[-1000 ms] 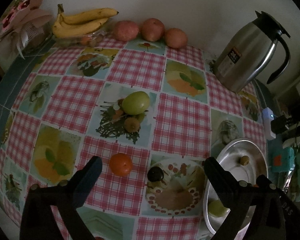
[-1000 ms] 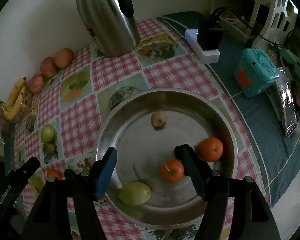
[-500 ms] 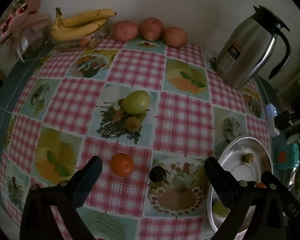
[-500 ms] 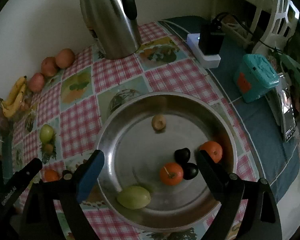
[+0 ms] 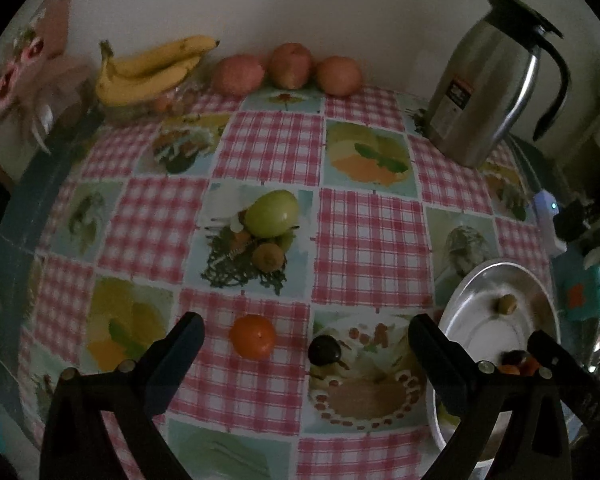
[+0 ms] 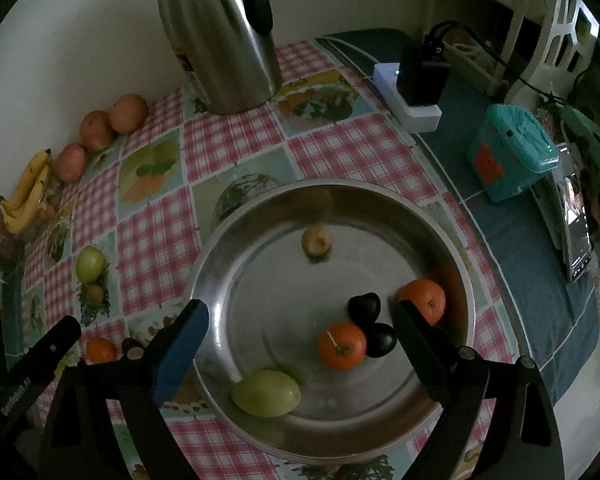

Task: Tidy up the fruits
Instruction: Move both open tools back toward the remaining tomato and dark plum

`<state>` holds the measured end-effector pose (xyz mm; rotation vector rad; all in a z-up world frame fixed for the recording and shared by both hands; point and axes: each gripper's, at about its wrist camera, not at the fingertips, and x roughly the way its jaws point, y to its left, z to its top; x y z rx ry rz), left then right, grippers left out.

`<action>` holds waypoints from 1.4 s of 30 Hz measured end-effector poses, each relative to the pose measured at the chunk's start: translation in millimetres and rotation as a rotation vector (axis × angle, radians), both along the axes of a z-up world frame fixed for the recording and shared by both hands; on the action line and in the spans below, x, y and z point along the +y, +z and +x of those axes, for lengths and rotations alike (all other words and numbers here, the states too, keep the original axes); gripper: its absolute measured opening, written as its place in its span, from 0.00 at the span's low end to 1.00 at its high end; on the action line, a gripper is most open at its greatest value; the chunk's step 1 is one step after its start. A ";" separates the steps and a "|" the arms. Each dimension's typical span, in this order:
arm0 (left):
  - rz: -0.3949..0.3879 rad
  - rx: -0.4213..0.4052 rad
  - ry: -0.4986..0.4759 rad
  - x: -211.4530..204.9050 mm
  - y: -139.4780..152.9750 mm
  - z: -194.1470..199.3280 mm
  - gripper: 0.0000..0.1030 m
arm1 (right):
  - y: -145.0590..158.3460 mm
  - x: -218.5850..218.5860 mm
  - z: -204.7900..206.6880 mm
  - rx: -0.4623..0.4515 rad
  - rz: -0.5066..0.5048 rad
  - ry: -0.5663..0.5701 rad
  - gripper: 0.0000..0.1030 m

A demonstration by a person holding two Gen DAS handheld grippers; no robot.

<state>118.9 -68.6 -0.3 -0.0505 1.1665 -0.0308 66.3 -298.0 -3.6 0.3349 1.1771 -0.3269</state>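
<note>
Right gripper (image 6: 300, 334): fingers spread wide, nothing held, poised above the steel bowl (image 6: 220, 264), which sits squarely ahead of them, presumably because it serves as the collecting point. Bowl contents: a tangerine (image 6: 342, 345) between the fingers, two dark plums (image 6: 374, 330) touching it toward the right finger, a second tangerine (image 6: 424, 300) just beyond that finger's tip, a green mango-like fruit (image 6: 266, 393) nearer the left finger, and a small brownish fruit (image 6: 317, 240) well ahead. Left gripper (image 5: 306, 340): likewise wide open and empty, aimed at the loose fruit on the checked tablecloth (image 5: 372, 240). Between its fingers lie an orange tangerine (image 5: 253, 336) and a dark plum (image 5: 325, 349); farther ahead, a green fruit (image 5: 272, 213) with a small brown one (image 5: 267, 256) beside it. Bananas (image 5: 152, 70) and three reddish round fruits (image 5: 290, 65) line the far wall, seemingly unsorted.
</note>
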 end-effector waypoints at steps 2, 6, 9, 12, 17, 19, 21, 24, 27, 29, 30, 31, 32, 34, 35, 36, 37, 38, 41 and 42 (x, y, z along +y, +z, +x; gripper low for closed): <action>0.007 -0.004 -0.017 -2.0 1.7 -0.2 1.00 | 0.2 1.1 0.5 0.001 -0.004 0.004 0.91; 0.040 -0.011 -0.043 -4.4 3.7 -0.5 1.00 | 0.0 3.1 1.7 0.008 -0.020 0.017 0.91; 0.068 -0.018 -0.076 -4.3 5.3 -0.7 1.00 | -1.1 5.8 3.2 0.020 -0.035 0.028 0.91; 0.055 -0.014 -0.088 1.4 6.4 0.1 1.00 | -3.9 10.0 5.4 0.035 -0.047 0.043 0.91; 0.049 -0.017 -0.058 18.1 10.2 3.4 1.00 | -6.7 21.8 9.3 0.050 -0.075 0.077 0.91; 0.062 -0.025 -0.048 26.8 13.3 4.2 1.00 | -7.3 27.9 10.6 0.054 -0.084 0.094 0.91; 0.066 -0.032 -0.033 38.0 16.1 4.5 1.00 | -8.1 35.2 12.7 0.054 -0.074 0.109 0.91; 0.072 -0.039 -0.002 54.0 18.5 4.7 1.00 | -7.9 49.1 15.3 0.047 -0.056 0.138 0.91; 0.099 -0.049 0.046 75.1 21.4 4.7 1.00 | -7.1 65.7 17.8 0.042 -0.045 0.172 0.91; 0.116 -0.053 0.070 85.9 23.0 3.8 1.00 | -6.6 76.2 18.9 0.040 -0.043 0.195 0.91; 0.125 -0.057 0.085 92.0 23.9 3.4 1.00 | -6.5 83.2 19.7 0.040 -0.043 0.211 0.91; 0.134 -0.060 0.100 99.1 25.2 2.8 1.00 | -6.7 88.4 20.1 0.040 -0.041 0.225 0.91; 0.139 -0.064 0.114 105.6 26.5 2.2 1.00 | -7.2 93.4 20.4 0.040 -0.038 0.237 0.91; 0.149 -0.069 0.133 114.6 28.5 1.1 1.00 | -8.5 104.3 20.9 0.043 -0.030 0.261 0.91; 0.155 -0.072 0.141 118.4 29.6 0.6 1.00 | -9.1 110.0 21.2 0.045 -0.028 0.274 0.91; 0.161 -0.075 0.151 122.7 31.0 -0.1 1.00 | -9.6 113.3 22.0 0.046 -0.028 0.283 0.91; 0.165 -0.079 0.161 127.8 32.5 -0.8 1.00 | -9.5 116.2 22.4 0.047 -0.029 0.289 0.91; 0.162 -0.083 0.174 133.5 33.9 -1.7 1.00 | -9.2 120.2 22.5 0.045 -0.028 0.296 0.91; 0.141 -0.092 0.207 147.1 38.5 -4.8 1.00 | -7.4 125.9 21.6 0.037 -0.017 0.305 0.91; 0.138 -0.094 0.213 149.5 39.5 -5.2 1.00 | -6.7 127.3 21.5 0.035 -0.013 0.305 0.91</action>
